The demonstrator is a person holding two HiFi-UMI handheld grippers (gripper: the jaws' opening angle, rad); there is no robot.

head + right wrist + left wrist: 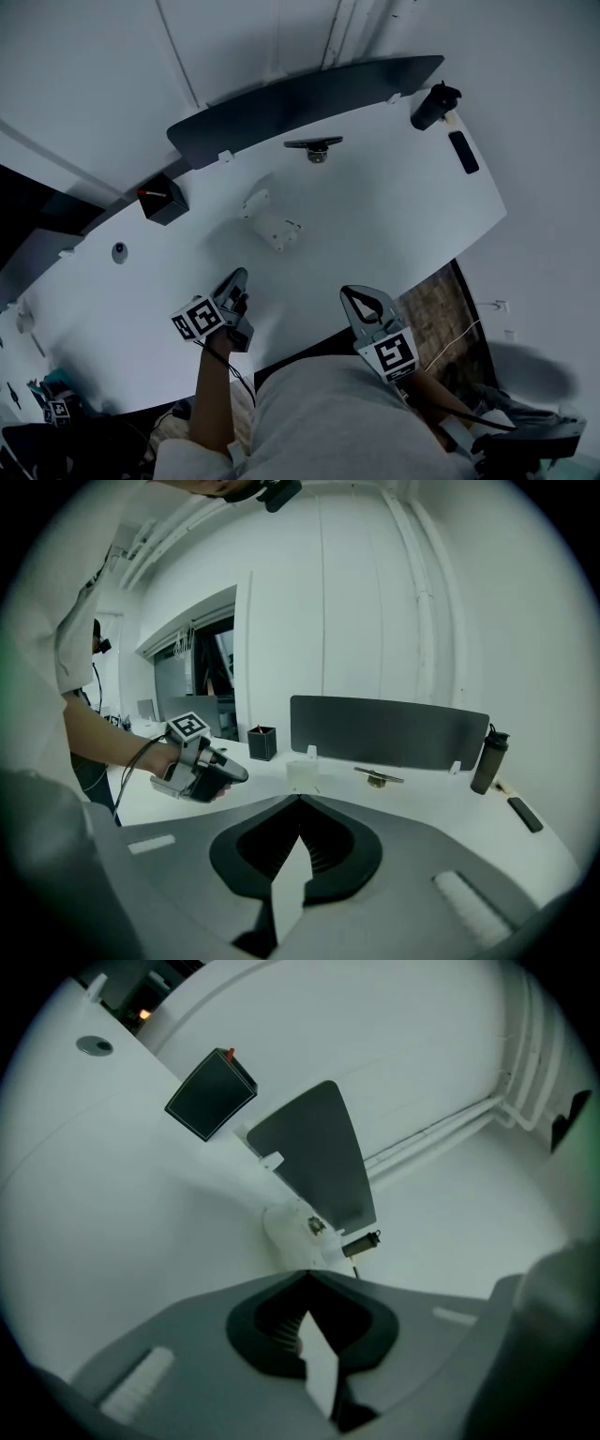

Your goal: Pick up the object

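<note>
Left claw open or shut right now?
Shut. The left claw: jaw tips meet, nothing between them; the white object lies ahead on the desk, untouched.

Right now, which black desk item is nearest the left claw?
The square black cup, left of the white object; bottle and slab sit far right.

White curved desk [403,216] carries: dark grey partition panel [309,94] at far edge; black square pen pot [163,200], left; dark drinking bottle [433,106] near flat black bar [463,152], right.
</note>
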